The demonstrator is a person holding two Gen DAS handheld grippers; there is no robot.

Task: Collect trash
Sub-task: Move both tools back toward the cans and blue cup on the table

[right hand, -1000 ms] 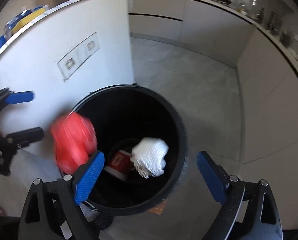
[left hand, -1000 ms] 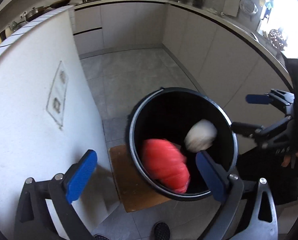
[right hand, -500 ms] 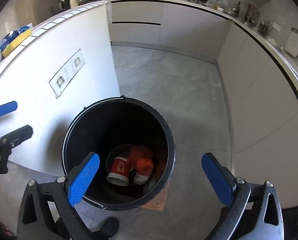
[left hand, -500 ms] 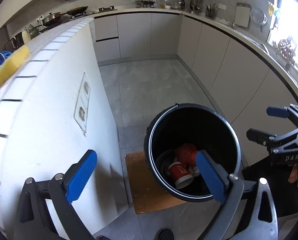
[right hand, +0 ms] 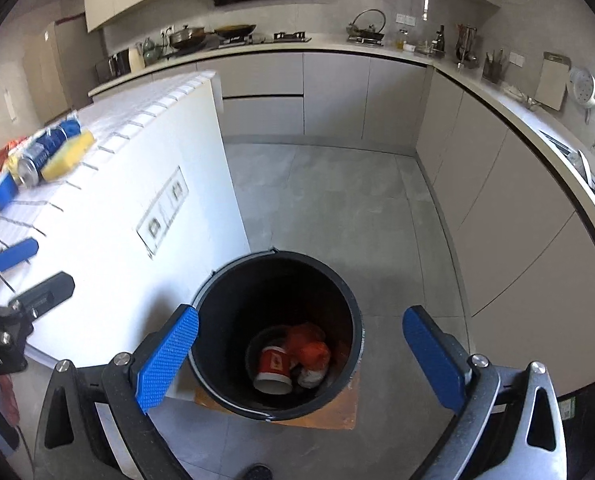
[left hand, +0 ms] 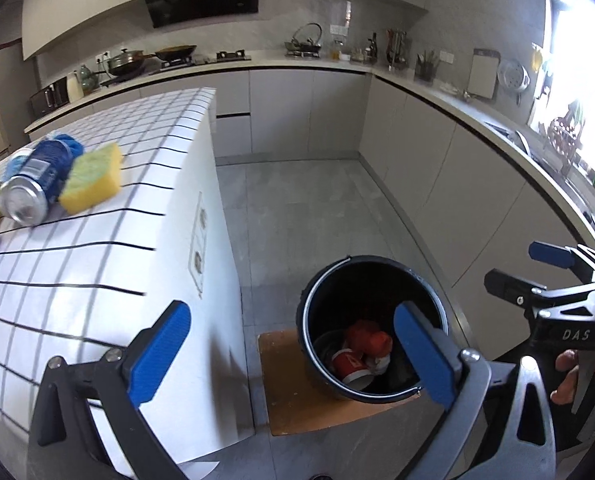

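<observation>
Left claw (left hand: 289,360): jaws spread wide, nothing between the pads. Right claw (right hand: 301,360): likewise wide open and empty.

Black bin (right hand: 217,292) stands on the floor below and ahead of both claws, on a brown board (left hand: 293,408), beside the end wall of the white tiled tabletop (left hand: 97,248). At the bin's bottom: red paper cup (right hand: 272,369) on its side, crumpled red bag (right hand: 308,348) touching it, and a pale wad (right hand: 311,378), possibly tissue; view too dark to confirm.

On the tabletop, far left of the left claw: blue can (left hand: 33,188) lying down, yellow sponge (left hand: 93,178) just beside it.
</observation>
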